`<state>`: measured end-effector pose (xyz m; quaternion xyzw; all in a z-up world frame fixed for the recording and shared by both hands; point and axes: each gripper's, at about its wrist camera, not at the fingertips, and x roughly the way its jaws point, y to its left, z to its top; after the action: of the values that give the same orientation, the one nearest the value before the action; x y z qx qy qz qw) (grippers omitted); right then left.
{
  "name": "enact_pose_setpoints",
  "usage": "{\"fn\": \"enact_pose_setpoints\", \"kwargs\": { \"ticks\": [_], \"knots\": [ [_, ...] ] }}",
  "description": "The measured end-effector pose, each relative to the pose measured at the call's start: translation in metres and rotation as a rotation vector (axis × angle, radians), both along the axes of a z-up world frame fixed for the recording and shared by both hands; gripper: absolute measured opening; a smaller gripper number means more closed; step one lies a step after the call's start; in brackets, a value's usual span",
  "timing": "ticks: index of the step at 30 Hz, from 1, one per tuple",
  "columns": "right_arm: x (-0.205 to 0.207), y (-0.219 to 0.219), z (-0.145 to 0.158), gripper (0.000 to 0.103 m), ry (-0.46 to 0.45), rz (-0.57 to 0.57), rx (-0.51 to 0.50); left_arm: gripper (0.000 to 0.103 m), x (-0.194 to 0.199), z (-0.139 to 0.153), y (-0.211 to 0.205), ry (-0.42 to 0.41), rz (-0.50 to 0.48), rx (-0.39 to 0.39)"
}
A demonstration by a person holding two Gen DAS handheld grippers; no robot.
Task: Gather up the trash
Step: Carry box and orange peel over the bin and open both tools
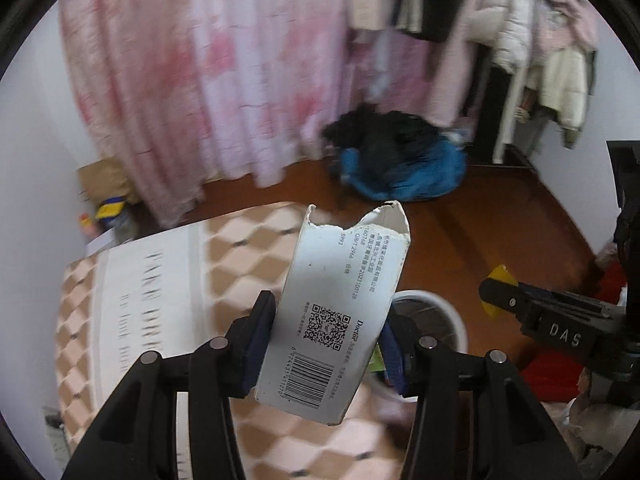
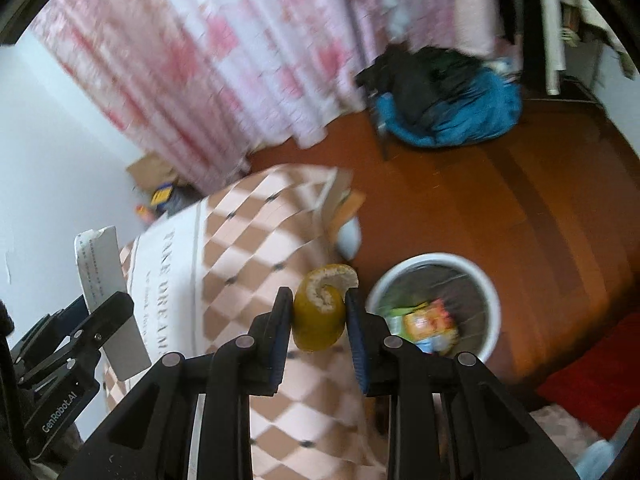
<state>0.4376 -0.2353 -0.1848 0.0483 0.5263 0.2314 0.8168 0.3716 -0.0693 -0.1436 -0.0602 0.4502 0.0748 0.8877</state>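
Note:
My left gripper [image 1: 326, 334] is shut on a torn white cardboard box [image 1: 340, 304] with a barcode and QR code, held upright over the checked tablecloth [image 1: 132, 292]. The box also shows in the right wrist view [image 2: 106, 280]. My right gripper [image 2: 318, 316] is shut on a curled yellow citrus peel [image 2: 320, 312], held above the table's right edge. It appears in the left wrist view [image 1: 496, 292] at the right. A white round trash bin [image 2: 436, 308] with wrappers inside stands on the floor just right of the peel; its rim [image 1: 448, 312] shows behind the box.
Pink curtains [image 2: 224, 56] hang behind the table. A blue and black heap of clothes [image 2: 452, 100] lies on the brown wooden floor [image 2: 540, 208]. A cardboard box with clutter [image 2: 156, 184] sits by the wall. Coats hang on a rack [image 1: 520, 32]. Something red [image 2: 592, 376] lies at the right.

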Motion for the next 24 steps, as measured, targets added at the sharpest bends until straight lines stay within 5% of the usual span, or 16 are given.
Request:
{"fn": "enact_pose_setpoints", "kwargs": {
  "ticks": [8, 19, 24],
  "knots": [
    [0.035, -0.106, -0.022, 0.028, 0.038, -0.136, -0.066, 0.046, 0.06, -0.044, -0.083, 0.074, -0.102, -0.079],
    [0.065, -0.173, -0.162, 0.028, 0.281, -0.216, -0.046, 0.049, 0.126, -0.171, -0.116, 0.369, -0.126, -0.23],
    [0.072, -0.178, -0.218, 0.028, 0.374, -0.224, -0.023, 0.051, 0.138, -0.204, -0.117, 0.457, -0.115, -0.261]
  ]
}}
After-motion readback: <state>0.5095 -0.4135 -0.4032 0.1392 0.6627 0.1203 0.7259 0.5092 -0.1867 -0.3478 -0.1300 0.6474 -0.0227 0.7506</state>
